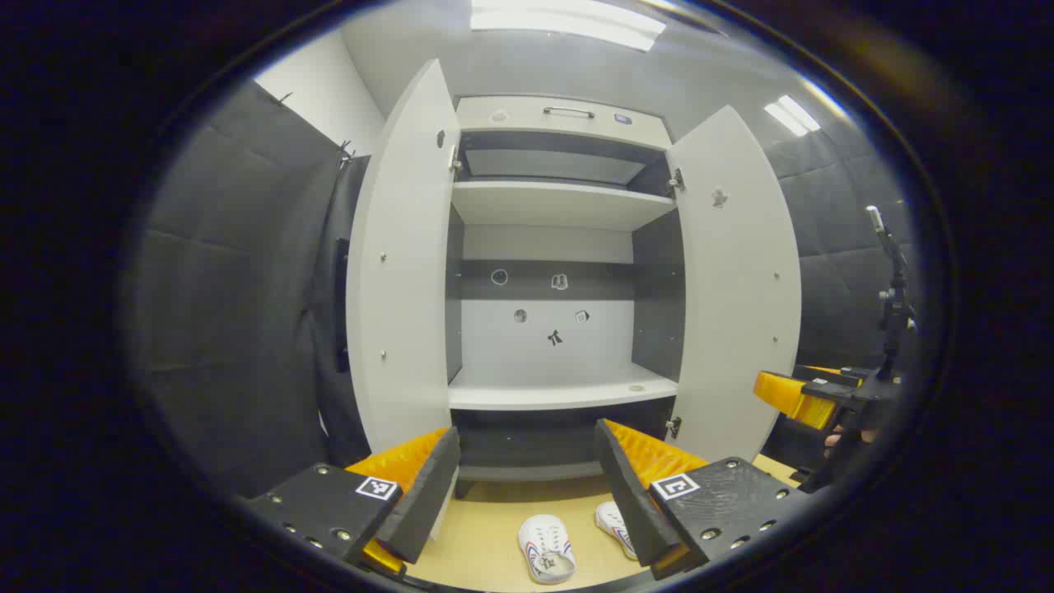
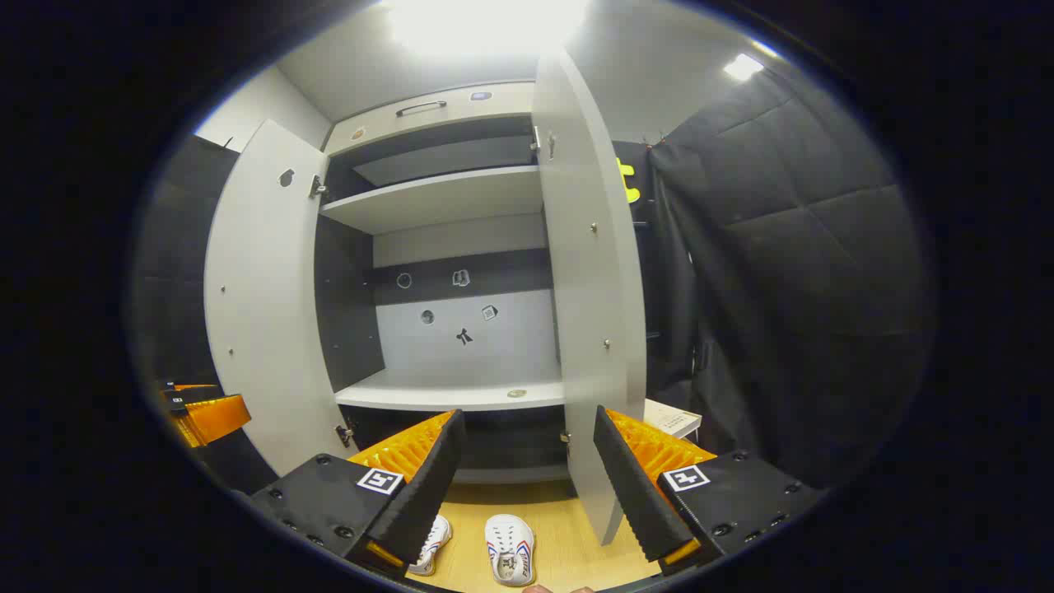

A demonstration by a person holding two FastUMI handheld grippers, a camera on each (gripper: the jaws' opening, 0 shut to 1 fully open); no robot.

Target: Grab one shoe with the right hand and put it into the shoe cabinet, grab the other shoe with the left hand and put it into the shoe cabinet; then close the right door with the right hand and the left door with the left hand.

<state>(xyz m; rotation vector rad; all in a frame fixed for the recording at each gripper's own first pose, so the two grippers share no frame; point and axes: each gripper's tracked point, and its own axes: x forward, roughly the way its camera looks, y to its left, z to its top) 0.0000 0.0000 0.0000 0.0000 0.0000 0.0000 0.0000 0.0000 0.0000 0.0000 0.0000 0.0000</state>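
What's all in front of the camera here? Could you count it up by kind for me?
Shoes: 2 (one, another)
Cabinet doors, both open: 2 (left, right)
Grippers, both open and empty: 2 (left, right)
Total: 6

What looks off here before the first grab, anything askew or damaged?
Nothing stands out. Both shoes sit upright side by side on the floor before the shoe cabinet; the left door and right door are wide open, shelves bare. Both grippers are open.
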